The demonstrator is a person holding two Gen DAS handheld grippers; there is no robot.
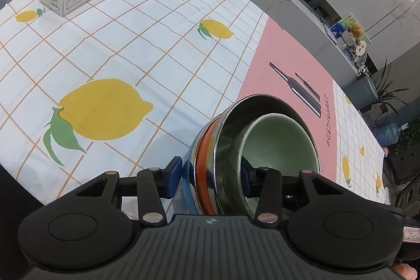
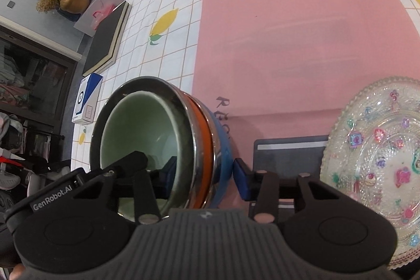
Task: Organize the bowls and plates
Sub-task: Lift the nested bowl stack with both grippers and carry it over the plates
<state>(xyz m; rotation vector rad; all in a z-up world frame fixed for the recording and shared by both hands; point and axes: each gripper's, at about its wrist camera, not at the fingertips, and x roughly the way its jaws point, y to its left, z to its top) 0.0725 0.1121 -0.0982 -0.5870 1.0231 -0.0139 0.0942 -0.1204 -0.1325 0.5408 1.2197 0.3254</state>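
Both claws grasp one nested bowl stack, each pinching its wall between inner and outer pad: left gripper (image 1: 211,172) at that view's lower centre, holding the stack (image 1: 210,156); right gripper (image 2: 203,175) likewise. Glass plate (image 2: 378,164) lies lower right on the pink mat (image 2: 302,43).

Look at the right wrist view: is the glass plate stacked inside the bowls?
No. The glass plate lies on the pink mat, apart from the stacked bowls.

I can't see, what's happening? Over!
Left gripper and right gripper both shut on bowl stack. Stack tilted. Glass plate beside it.
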